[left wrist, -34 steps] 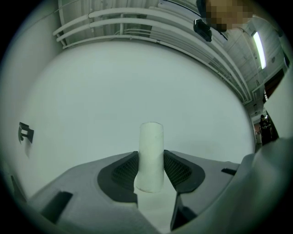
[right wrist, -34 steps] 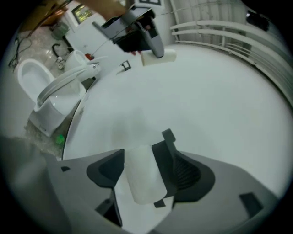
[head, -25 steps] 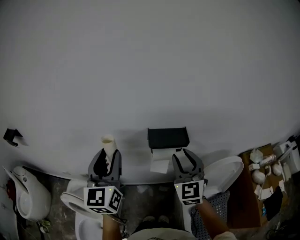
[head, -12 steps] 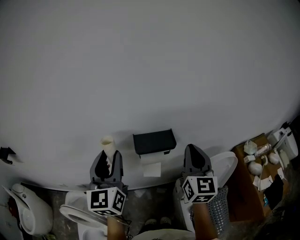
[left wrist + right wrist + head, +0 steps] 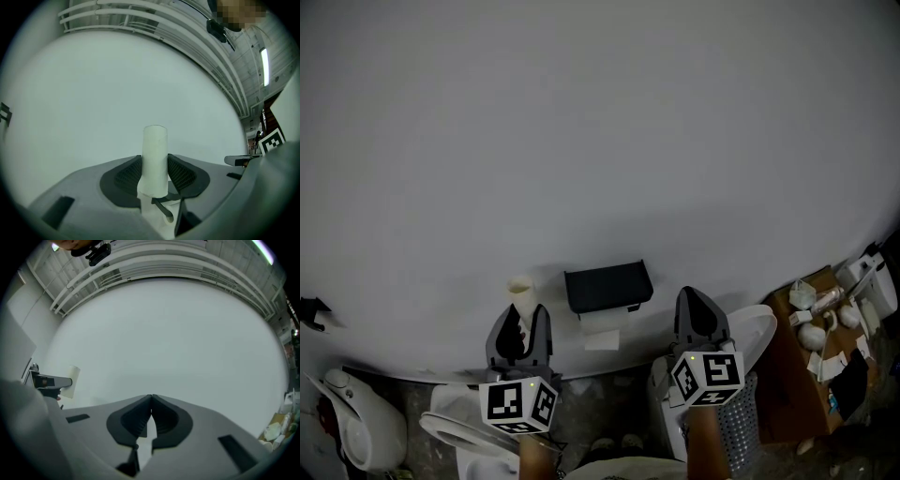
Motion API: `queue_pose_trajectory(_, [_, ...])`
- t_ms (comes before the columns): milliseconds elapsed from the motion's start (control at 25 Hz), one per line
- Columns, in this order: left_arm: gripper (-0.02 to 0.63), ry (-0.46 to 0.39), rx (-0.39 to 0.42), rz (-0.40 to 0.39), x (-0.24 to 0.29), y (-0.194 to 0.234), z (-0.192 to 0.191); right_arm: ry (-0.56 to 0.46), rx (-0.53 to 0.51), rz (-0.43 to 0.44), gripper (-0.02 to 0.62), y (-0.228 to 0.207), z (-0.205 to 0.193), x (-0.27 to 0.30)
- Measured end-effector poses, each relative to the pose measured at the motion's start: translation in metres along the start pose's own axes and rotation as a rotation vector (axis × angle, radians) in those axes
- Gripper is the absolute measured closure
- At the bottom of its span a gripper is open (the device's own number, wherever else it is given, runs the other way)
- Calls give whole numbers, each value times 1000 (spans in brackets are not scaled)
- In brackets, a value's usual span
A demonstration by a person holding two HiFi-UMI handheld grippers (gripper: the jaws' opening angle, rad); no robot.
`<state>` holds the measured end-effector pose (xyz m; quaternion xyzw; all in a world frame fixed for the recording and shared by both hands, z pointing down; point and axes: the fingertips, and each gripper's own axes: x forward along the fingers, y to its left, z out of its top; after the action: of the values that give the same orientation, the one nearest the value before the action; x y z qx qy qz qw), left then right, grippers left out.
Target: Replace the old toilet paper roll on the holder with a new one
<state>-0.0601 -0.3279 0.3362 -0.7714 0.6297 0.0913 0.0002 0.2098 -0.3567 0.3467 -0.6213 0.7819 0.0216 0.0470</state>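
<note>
A black paper holder [image 5: 607,285] is fixed to the white wall, with a white roll [image 5: 602,324] under it and a sheet hanging down. To its left, my left gripper [image 5: 520,317] is shut on a bare cream cardboard tube [image 5: 521,292]. The tube stands upright and sticks out above the jaws. In the left gripper view the tube [image 5: 154,157] fills the gap between the ribbed pads [image 5: 125,174]. My right gripper [image 5: 699,311] hangs to the right of the holder, clear of it. Its jaws are shut with nothing between them [image 5: 151,401].
A white toilet bowl [image 5: 459,427] is below the left gripper. A raised white seat lid [image 5: 755,339] and a mesh basket [image 5: 729,427] are at lower right. A brown shelf [image 5: 787,375] with small white items is far right. A white fixture [image 5: 358,427] sits at lower left.
The right gripper was open just below the holder's hanging sheet. It has since shut on nothing and moved off to the right. The left gripper still grips the tube, barely shifted.
</note>
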Motion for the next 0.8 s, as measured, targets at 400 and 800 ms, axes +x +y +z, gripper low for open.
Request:
queue_pose_trajectory(400, [430,4,17,8,5,8,2,14,1,14,604,0,-4,10])
queue_pose_trajectory(800, [430,2,24,9,5,10,2,18,1,4,604,-2,-6,13])
